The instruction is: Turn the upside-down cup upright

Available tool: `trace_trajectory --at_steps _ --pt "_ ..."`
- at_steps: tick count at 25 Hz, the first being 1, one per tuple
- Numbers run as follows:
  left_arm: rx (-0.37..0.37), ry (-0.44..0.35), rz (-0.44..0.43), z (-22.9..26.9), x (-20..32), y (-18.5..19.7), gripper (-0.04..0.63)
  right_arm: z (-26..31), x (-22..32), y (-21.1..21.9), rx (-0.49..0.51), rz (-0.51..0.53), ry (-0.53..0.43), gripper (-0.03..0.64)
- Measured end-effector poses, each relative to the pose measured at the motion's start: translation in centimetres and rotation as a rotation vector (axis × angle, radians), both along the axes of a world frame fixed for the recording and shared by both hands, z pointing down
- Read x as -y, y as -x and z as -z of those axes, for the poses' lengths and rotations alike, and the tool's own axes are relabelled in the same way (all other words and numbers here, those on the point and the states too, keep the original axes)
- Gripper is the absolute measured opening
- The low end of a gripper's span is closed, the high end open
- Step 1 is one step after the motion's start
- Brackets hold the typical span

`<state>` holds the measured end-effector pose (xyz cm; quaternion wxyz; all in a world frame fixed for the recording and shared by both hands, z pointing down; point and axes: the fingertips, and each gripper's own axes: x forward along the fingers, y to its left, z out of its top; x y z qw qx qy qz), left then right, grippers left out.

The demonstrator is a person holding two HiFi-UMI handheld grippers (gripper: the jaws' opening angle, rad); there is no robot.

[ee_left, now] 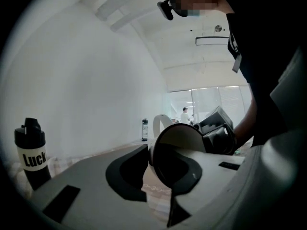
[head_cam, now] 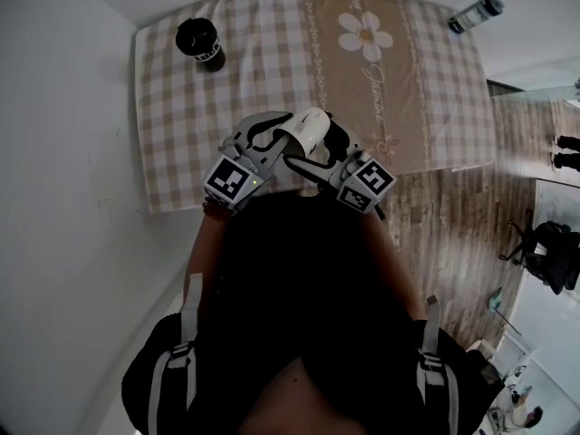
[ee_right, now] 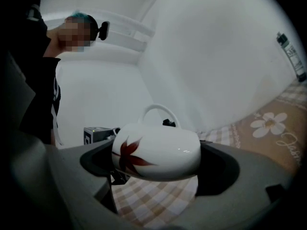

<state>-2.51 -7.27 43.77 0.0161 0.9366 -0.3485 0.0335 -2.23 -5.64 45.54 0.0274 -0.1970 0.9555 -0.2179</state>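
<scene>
A white cup (head_cam: 306,130) with a red flower print hangs on its side above the near edge of the checked tablecloth (head_cam: 272,62). In the left gripper view the cup's dark mouth (ee_left: 176,163) faces the camera, and my left gripper (ee_left: 156,169) is shut on its wall at the rim. My left gripper (head_cam: 279,134) comes in from the left in the head view. My right gripper (ee_right: 158,169) stands open and wide, with the cup's body (ee_right: 158,150) lying across between its jaws, handle upward. In the head view my right gripper (head_cam: 321,149) comes in from the right.
A black bottle (head_cam: 201,43) stands at the table's far left corner and shows again in the left gripper view (ee_left: 31,152). A clear bottle (head_cam: 476,14) lies at the far right. A white wall runs along the left, wooden floor (head_cam: 453,234) to the right.
</scene>
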Motion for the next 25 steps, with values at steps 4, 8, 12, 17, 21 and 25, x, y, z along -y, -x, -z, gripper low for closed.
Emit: trace_trajectory --at_steps 4,8,12,17,21,25 --pt "-0.029 0.04 -0.185 0.1 -1.1 -0.6 0.109 0.2 -0.2 -0.4 0.061 0.031 0.035 0.511" --pt "-0.08 0.157 -0.319 -0.7 -2.3 0.1 0.151 -0.2 -0.6 -0.9 0.023 0.029 -0.005 0.509" --pt "-0.219 0.188 -0.285 2.0 -1.7 1.8 0.15 -0.7 -0.1 -1.8 -0.059 -0.016 -0.092 0.509" --pt "-0.199 0.225 -0.177 4.0 0.0 1.0 0.182 -1.2 0.9 -1.6 -0.156 -0.076 -0.188 0.509" --pt "0.044 0.245 -0.143 1.9 0.2 -1.8 0.204 -1.6 1.5 -1.3 -0.242 -0.106 -0.272 0.509" --pt "0.154 0.224 -0.08 0.7 0.8 -2.7 0.125 -1.9 1.5 -0.7 -0.339 -0.094 -0.369 0.509"
